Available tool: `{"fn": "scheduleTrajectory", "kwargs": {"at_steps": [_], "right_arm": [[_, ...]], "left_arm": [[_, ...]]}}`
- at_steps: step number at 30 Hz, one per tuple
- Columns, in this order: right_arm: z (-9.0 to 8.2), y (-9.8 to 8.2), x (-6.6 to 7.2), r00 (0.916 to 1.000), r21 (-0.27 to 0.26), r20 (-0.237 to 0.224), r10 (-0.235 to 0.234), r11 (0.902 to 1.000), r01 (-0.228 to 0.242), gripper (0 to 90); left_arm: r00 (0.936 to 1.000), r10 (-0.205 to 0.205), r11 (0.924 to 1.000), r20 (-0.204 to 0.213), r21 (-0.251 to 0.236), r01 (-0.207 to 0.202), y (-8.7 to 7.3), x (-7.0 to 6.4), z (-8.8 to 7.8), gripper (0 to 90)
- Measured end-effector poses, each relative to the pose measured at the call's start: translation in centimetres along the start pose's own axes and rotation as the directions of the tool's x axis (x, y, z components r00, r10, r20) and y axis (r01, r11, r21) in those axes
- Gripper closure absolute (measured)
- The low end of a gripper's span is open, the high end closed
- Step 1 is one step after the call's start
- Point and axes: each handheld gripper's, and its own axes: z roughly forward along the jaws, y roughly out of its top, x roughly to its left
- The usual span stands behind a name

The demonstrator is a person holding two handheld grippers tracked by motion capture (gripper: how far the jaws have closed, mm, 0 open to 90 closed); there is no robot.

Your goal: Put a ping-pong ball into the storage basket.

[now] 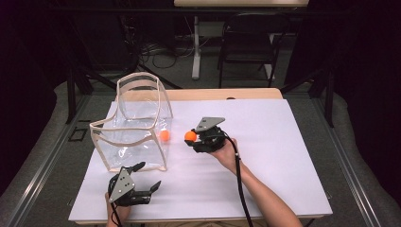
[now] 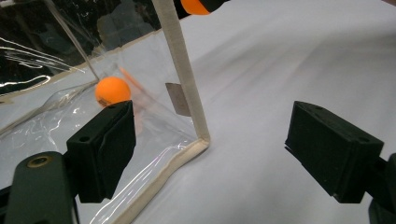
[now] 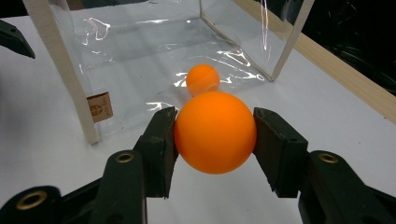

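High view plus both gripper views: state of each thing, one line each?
Clear bag: standing on the table, top open.
Ball in bag: resting on the bag's floor.
Held ball: clamped, outside the bag.
Right gripper: shut on held ball.
Left gripper: open, nothing between its jaws, beside the bag's corner.

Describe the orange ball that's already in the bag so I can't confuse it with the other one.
On the white table stands a clear bag with cream trim. The ball inside lies on its floor, untouched; its twin is clamped outside in the right gripper.
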Motion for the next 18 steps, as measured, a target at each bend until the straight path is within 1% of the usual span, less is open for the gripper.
{"fn": "scheduleTrajectory", "kwargs": {"at_steps": [18], "right_arm": [[-1.2,0.7,0.0,1.0,-0.033,0.0,-0.001,0.9995,0.001,50.8]], "left_arm": [[1.0,0.0,1.0,0.0,0.0,0.0,0.0,0.0,0.0,15.8]]}}
